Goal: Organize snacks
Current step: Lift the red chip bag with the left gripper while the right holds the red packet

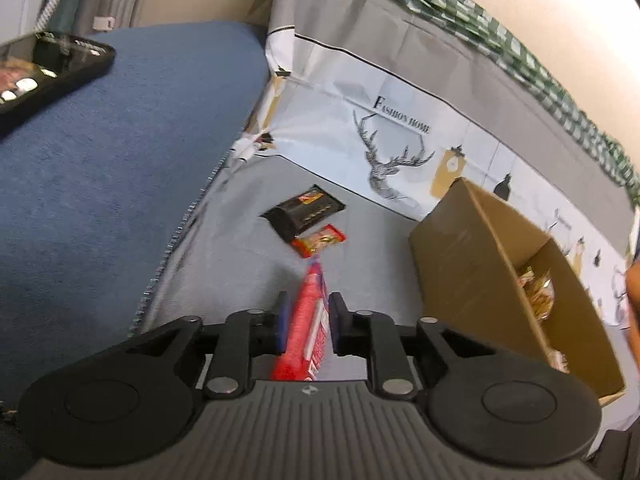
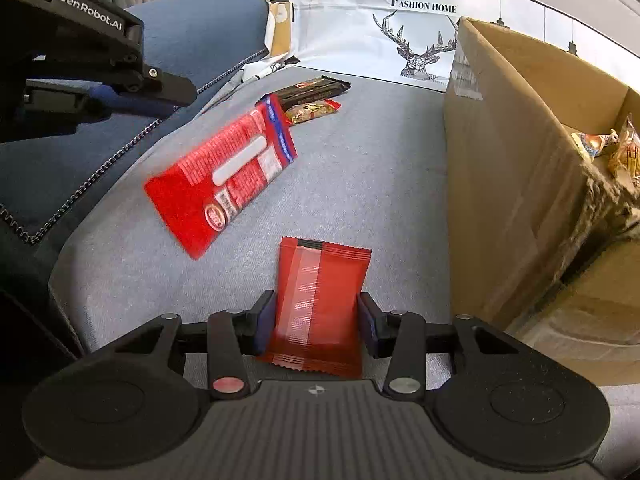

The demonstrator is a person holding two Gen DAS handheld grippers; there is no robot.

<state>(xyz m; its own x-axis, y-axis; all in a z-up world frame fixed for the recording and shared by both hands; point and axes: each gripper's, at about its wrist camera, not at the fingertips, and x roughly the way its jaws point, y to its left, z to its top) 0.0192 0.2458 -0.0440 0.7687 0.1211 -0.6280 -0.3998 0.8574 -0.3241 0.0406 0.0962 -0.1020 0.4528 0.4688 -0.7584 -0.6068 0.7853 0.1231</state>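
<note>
A long red snack packet [image 1: 306, 320] [image 2: 224, 176] hangs in the air over the grey seat [image 2: 380, 184]. In the left wrist view it shows edge-on between my left gripper's [image 1: 310, 316] fingers, with slim gaps at both pads. The right wrist view shows it clear of my left gripper [image 2: 176, 94], which is open. My right gripper [image 2: 316, 320] is shut on a darker red wrapper [image 2: 320, 292], gripped across its width. Beyond lie a black packet [image 1: 304, 212] [image 2: 316, 90] and a small red-gold one [image 1: 320, 240] [image 2: 312, 112]. An open cardboard box [image 1: 480, 260] [image 2: 500, 160] on the right holds several snacks [image 2: 616, 148].
A blue cushion [image 1: 120, 160] borders the seat on the left, with a black tray-like object [image 1: 40, 72] on it. A white and grey deer-print cloth [image 1: 384, 160] [image 2: 420, 40] rises behind the seat. Part of a hand [image 1: 632, 300] shows at the right edge.
</note>
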